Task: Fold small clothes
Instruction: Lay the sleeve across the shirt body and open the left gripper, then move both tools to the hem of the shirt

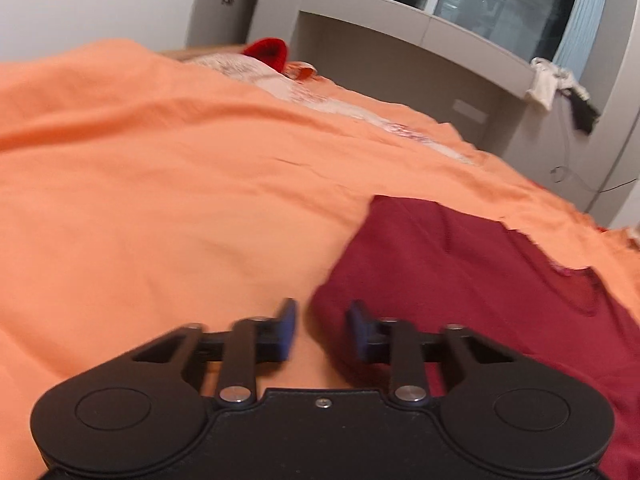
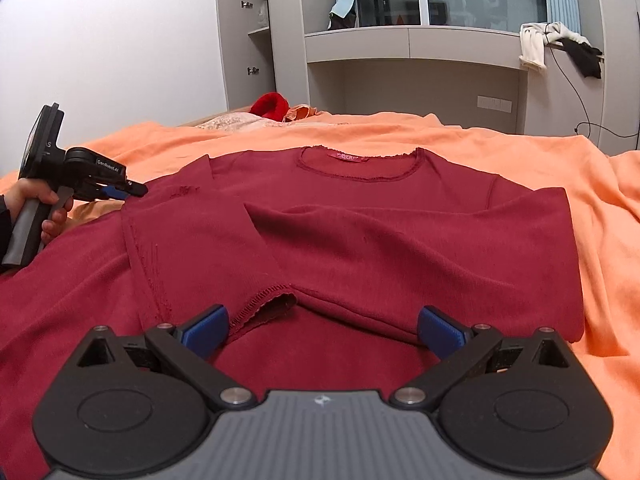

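Observation:
A dark red long-sleeved top (image 2: 400,240) lies flat on the orange bed sheet (image 2: 600,208), neckline at the far side, both sleeves folded across its chest. My right gripper (image 2: 322,330) is wide open and empty, just above the top's middle, near a sleeve cuff (image 2: 268,306). My left gripper (image 1: 322,330) is open and empty at the top's left edge (image 1: 460,280); it also shows in the right wrist view (image 2: 134,190), held in a hand at the top's left shoulder.
A bright red item (image 2: 270,105) and pale patterned cloth (image 2: 234,122) lie at the bed's far end. Grey built-in shelves (image 2: 412,46) and a window stand behind. Clothes (image 2: 534,46) hang over a ledge at the right.

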Demonstrator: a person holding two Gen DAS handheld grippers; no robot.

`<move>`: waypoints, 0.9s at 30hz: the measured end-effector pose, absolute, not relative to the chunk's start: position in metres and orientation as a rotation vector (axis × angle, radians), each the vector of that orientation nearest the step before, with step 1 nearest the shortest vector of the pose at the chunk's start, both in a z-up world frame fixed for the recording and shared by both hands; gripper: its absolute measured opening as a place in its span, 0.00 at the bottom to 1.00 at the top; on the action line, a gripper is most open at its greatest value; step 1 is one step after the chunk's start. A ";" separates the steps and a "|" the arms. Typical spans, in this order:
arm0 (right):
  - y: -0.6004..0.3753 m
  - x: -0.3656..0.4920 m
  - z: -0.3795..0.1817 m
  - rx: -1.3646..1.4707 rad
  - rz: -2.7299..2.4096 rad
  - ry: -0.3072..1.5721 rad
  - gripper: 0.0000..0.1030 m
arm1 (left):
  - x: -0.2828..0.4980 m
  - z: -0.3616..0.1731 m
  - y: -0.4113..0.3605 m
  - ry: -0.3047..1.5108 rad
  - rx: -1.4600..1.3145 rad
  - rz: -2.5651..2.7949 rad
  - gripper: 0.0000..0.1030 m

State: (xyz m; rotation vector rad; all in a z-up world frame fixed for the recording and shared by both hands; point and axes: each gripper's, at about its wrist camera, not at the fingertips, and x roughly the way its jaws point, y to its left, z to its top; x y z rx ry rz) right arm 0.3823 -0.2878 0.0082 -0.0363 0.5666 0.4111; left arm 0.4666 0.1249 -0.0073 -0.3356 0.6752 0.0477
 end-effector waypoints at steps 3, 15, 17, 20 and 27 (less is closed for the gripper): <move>-0.290 0.381 0.009 -0.033 0.412 0.568 1.00 | 0.467 -0.010 0.123 0.664 -0.346 0.022 0.05; -0.290 0.376 0.012 -0.047 0.404 0.565 1.00 | 0.462 -0.004 0.119 0.665 -0.300 0.120 0.24; -0.293 0.372 0.015 -0.048 0.409 0.559 1.00 | 0.454 0.000 0.120 0.655 -0.310 0.115 0.29; -0.299 0.360 0.022 -0.023 0.419 0.537 1.00 | 0.434 0.009 0.118 0.641 -0.296 0.092 0.45; -0.310 0.315 0.036 -0.041 0.428 0.456 1.00 | 0.373 0.033 0.102 0.606 -0.241 0.038 0.78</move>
